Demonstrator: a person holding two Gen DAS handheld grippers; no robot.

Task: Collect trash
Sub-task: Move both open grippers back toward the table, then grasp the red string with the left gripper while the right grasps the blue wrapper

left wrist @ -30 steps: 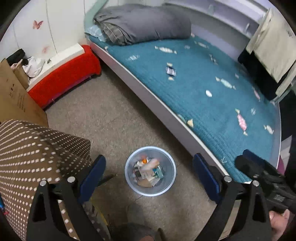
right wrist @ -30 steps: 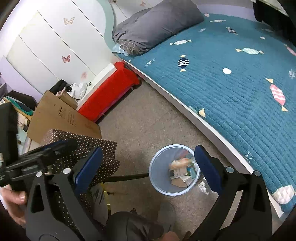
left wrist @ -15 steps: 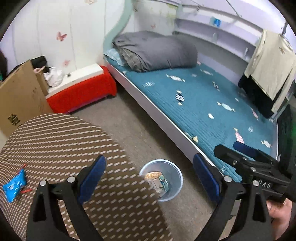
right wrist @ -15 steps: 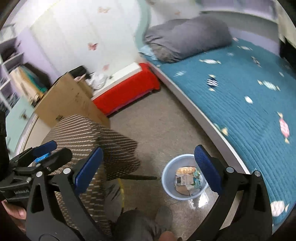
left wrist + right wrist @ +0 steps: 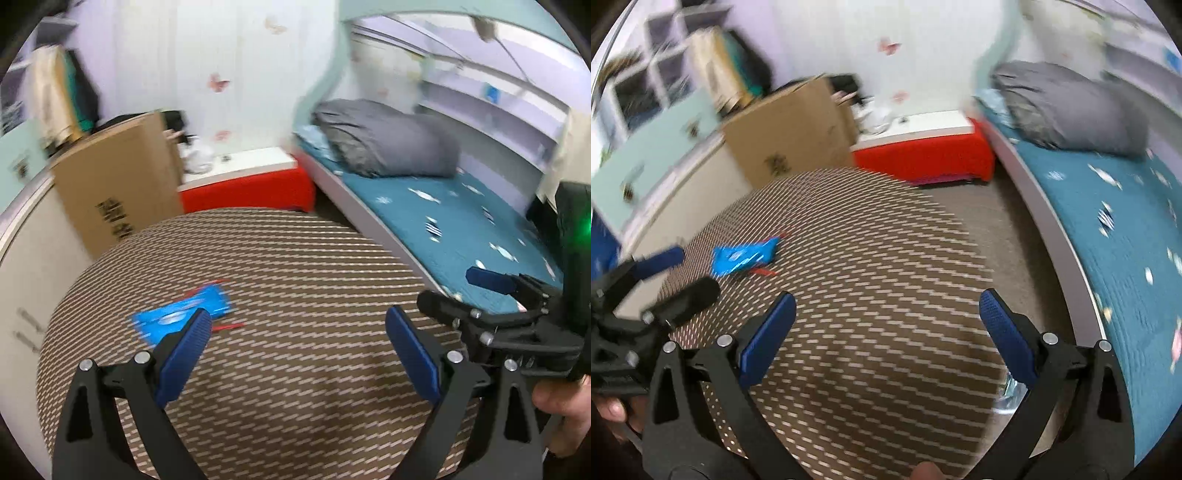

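Blue foil is what you are after: a flat blue wrapper [image 5: 183,317] lies on the round brown-patterned desk [image 5: 295,280], left of centre in the left wrist view and at middle left in the right wrist view [image 5: 744,256]. A thin red scrap [image 5: 229,326] lies touching or just beside its lower edge; blur makes it hard to tell which.

Your left tool [image 5: 297,341] is spread wide with nothing between its blue pads, and its left pad sits just in front of the wrapper in the picture. Your right tool [image 5: 886,332] is likewise spread and empty, aimed at bare desk lower in the frame, well apart from the wrapper.

Judging by its look, the wrapper will be very light, limp and slick, likely to slide on the cloth or buckle rather than lift cleanly. Take it across a short end or a raised crimped edge, where one pad can get under the foil, and close fully. The red scrap looks thin and may need its own pinch.

Only a glimpse of a clear bin rim [image 5: 1006,397] shows at the lower right of the right wrist view, below the desk edge, beside the bed [image 5: 1126,229].
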